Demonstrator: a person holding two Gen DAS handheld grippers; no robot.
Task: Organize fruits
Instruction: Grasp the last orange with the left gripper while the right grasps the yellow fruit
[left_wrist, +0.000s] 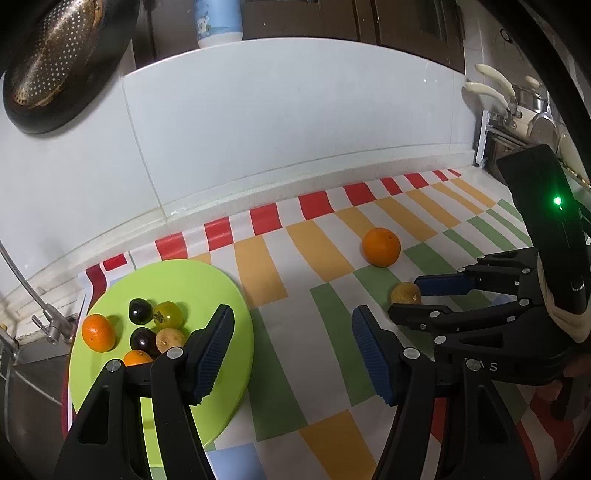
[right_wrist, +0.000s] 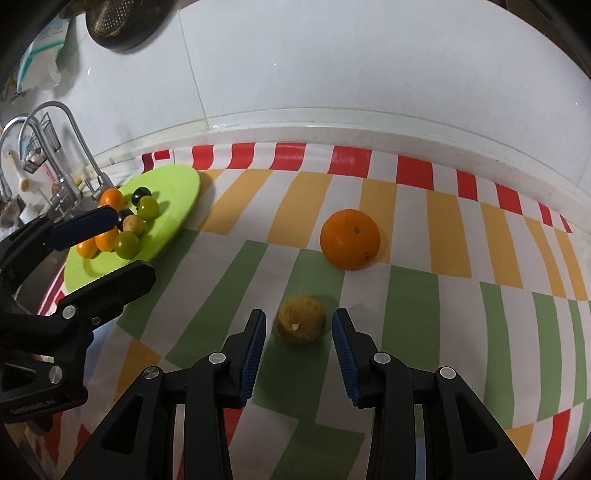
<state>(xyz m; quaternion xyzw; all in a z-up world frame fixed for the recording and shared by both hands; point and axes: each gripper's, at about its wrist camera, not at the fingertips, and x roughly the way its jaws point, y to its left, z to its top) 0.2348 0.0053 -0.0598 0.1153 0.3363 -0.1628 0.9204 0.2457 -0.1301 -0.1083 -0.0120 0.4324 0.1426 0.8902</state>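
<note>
A lime green plate (left_wrist: 207, 280) (right_wrist: 177, 184) at the left holds several small fruits: oranges (left_wrist: 98, 332), dark plums (left_wrist: 140, 311) and green ones (left_wrist: 168, 314). A large orange (left_wrist: 381, 246) (right_wrist: 349, 239) and a small yellow-brown fruit (left_wrist: 405, 293) (right_wrist: 301, 319) lie on the striped cloth. My left gripper (left_wrist: 293, 350) is open and empty, over the plate's right edge. My right gripper (right_wrist: 299, 350) is open, its blue pads (right_wrist: 345, 350) on either side of the yellow-brown fruit, not touching it.
The striped cloth (right_wrist: 461, 295) covers the counter up to a white tiled wall. A sink and taps (right_wrist: 74, 147) lie left of the plate. A colander (left_wrist: 55, 66) hangs at the upper left. A rack with pans (left_wrist: 517, 110) stands far right.
</note>
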